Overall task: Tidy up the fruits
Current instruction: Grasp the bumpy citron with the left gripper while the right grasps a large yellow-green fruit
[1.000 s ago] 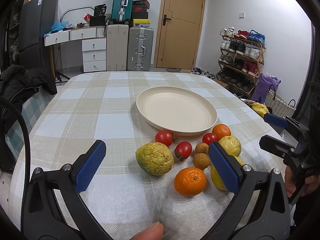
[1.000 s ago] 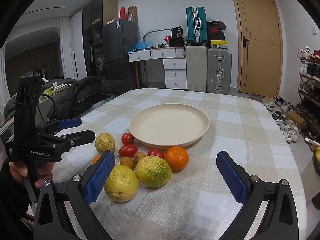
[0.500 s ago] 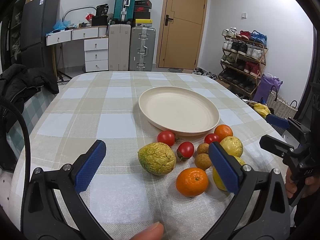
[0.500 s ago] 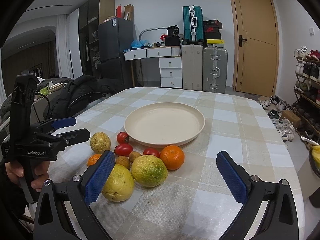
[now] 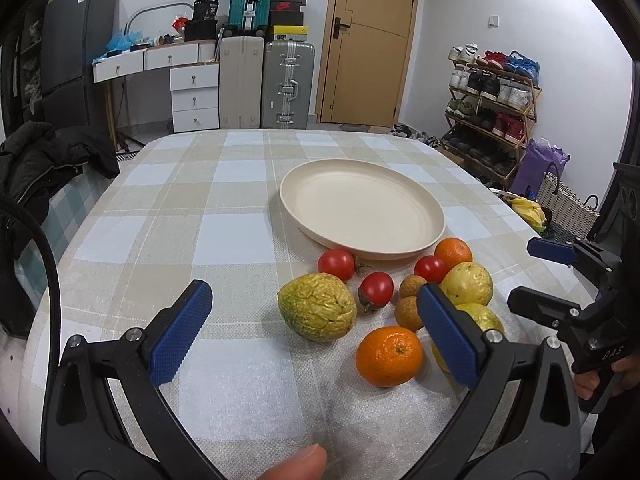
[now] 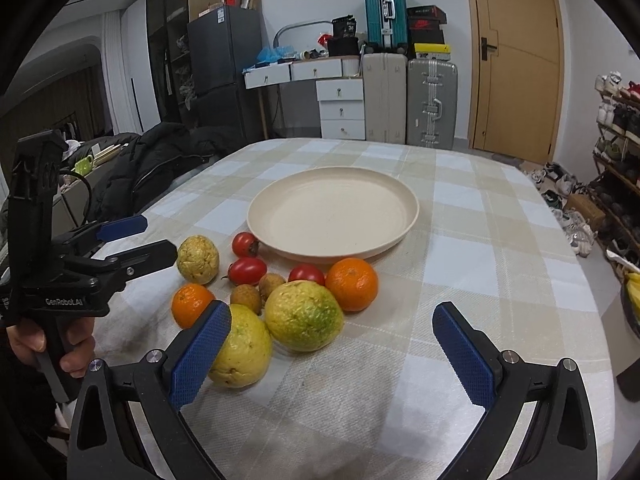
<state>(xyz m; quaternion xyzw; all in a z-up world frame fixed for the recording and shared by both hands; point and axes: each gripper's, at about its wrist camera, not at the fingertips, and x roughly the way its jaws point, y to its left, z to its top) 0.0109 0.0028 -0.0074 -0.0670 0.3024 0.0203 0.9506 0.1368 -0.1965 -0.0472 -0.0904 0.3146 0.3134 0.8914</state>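
Checked cloth in beige and white covers the tabletop [image 5: 168, 232], and every fruit I am meant to sort lies on it. Nothing is organized yet, as far as I can judge: the cream plate [image 6: 332, 184] sits bare in the middle, and the whole cluster lies just in front of its near rim.

Going down in size, the plate is the biggest thing, then my left tongs [image 5: 316, 328] and my right tongs [image 6: 332, 354], both with jaws spread wide and holding nothing. My left tongs hover low over the near edge of the cluster; my right tongs hang above the two big fruits on the other side.

Next come those fruits: a yellow-green guava [image 6: 304, 316] and a paler yellow guava [image 6: 240, 350] touching it, then a wrinkled yellow-green fruit [image 5: 318, 312] standing a little apart on my left. After them, two oranges: one [image 5: 389, 356] nearest my left tongs, one [image 6: 352, 283] just beside the plate rim. Then three red tomatoes, the first [image 5: 337, 265] close to the plate, the second [image 5: 375, 290] near the wrinkled fruit, the third [image 5: 430, 269] beside the far orange. Smallest are two brown longans [image 5: 412, 286], touching each other in the middle of the group.

So all of it is left to do, I reckon: each piece must be lifted and set onto the plate, presumably.
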